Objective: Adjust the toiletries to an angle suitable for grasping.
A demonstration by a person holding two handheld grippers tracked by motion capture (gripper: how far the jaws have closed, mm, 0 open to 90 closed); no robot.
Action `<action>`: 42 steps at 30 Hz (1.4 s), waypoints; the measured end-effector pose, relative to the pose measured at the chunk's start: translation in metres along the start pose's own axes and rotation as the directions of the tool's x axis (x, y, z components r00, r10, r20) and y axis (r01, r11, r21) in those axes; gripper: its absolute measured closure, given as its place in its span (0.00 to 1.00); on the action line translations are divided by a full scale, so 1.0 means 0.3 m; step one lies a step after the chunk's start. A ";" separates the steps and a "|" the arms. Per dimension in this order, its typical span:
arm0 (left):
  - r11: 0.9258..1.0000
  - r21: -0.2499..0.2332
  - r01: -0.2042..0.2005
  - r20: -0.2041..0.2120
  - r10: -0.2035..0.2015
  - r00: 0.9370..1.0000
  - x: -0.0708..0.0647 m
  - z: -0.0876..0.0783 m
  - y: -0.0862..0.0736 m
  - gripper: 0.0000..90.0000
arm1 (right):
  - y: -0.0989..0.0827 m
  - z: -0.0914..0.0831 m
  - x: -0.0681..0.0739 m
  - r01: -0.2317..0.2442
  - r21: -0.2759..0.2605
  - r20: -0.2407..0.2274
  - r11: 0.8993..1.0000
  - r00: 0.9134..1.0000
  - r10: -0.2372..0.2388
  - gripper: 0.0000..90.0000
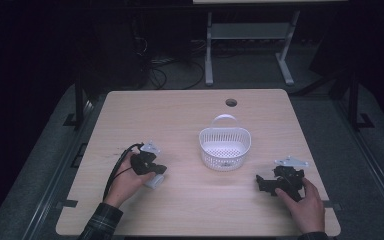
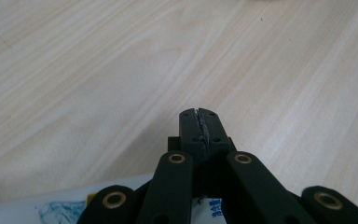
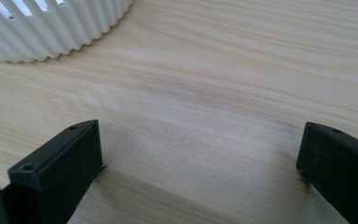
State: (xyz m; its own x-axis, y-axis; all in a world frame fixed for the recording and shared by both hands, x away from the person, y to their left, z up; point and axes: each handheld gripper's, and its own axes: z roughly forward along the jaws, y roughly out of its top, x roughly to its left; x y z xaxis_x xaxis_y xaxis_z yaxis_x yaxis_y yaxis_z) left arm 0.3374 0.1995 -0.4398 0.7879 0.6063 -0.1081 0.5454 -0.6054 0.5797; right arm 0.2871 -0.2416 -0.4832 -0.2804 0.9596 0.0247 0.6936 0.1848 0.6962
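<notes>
High view: white packet [image 1: 154,181] under left gripper [image 1: 156,169], orientation unclear; jaws clenched, nothing between. Right gripper [image 1: 261,183] jaws spread. White basket [image 1: 225,145] holds nothing.

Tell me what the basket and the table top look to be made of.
Basket: apparently moulded white plastic, matt, judging by its slotted ribbed wall, perforated floor and thin loop handle. Table top: pale wood-grain surface, smooth and faintly glossy; the even grain streaks suggest laminate or veneer rather than solid wood, though that stays uncertain.

High view overhead, facing forward-down — gripper views skim table [image 1: 190,200], close.
</notes>
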 end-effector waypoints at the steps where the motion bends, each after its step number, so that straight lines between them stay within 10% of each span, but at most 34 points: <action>1: 1.000 0.001 0.002 0.001 -0.002 1.000 -0.004 -0.005 -0.007 1.00 | 0.000 0.000 0.000 0.000 0.000 0.000 1.000 1.000 0.000 0.00; 24: 1.000 -0.030 0.011 -0.011 -0.011 1.000 -0.051 -0.121 -0.096 1.00 | 0.000 0.000 0.000 0.000 0.000 0.000 1.000 1.000 0.000 0.00; 30: 0.997 -0.055 0.045 -0.087 -0.050 0.995 0.026 -0.193 -0.109 1.00 | 0.000 0.000 0.000 -0.001 0.001 -0.001 1.000 1.000 0.001 0.00; 42: 0.982 -0.096 0.164 -0.209 -0.181 0.961 0.234 -0.255 -0.181 1.00 | 0.000 0.000 0.000 -0.001 0.001 -0.001 1.000 1.000 0.001 0.00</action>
State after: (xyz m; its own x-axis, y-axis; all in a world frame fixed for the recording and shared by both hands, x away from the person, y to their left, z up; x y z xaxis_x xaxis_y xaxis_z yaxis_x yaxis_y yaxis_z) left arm 0.3413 0.3142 -0.4171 0.5984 0.8002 -0.0402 0.6374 -0.4450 0.6290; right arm 0.2873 -0.2415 -0.4832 -0.2803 0.9596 0.0261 0.6947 0.1840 0.6954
